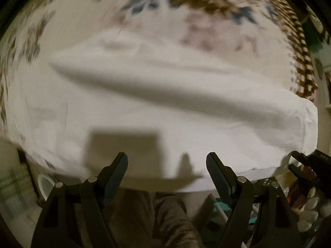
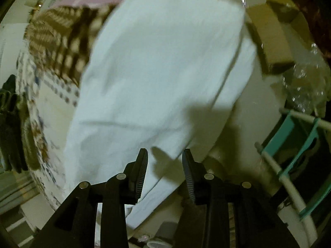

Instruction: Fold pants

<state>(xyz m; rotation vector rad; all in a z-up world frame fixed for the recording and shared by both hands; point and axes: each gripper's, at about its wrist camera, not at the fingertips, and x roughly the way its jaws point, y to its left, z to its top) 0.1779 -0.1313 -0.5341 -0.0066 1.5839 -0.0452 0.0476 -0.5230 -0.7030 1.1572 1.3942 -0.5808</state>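
White pants (image 1: 165, 111) lie across a patterned bedspread (image 1: 144, 6), with a long raised fold running left to right. My left gripper (image 1: 166, 163) is open above the near edge of the pants and holds nothing. My right gripper shows in the left wrist view at the far right (image 1: 295, 161), by the pants' right end. In the right wrist view the pants (image 2: 157, 66) stretch away from the right gripper (image 2: 165, 157), which is open with its jaws over the near corner of the cloth; no cloth is pinched.
A brown striped cloth (image 2: 60, 41) lies beside the pants. A cardboard box (image 2: 273, 35) and clear plastic wrap (image 2: 306, 84) sit to the right. A teal and white rack (image 2: 293, 144) stands near the bed edge. The person's leg (image 1: 157, 217) is below the left gripper.
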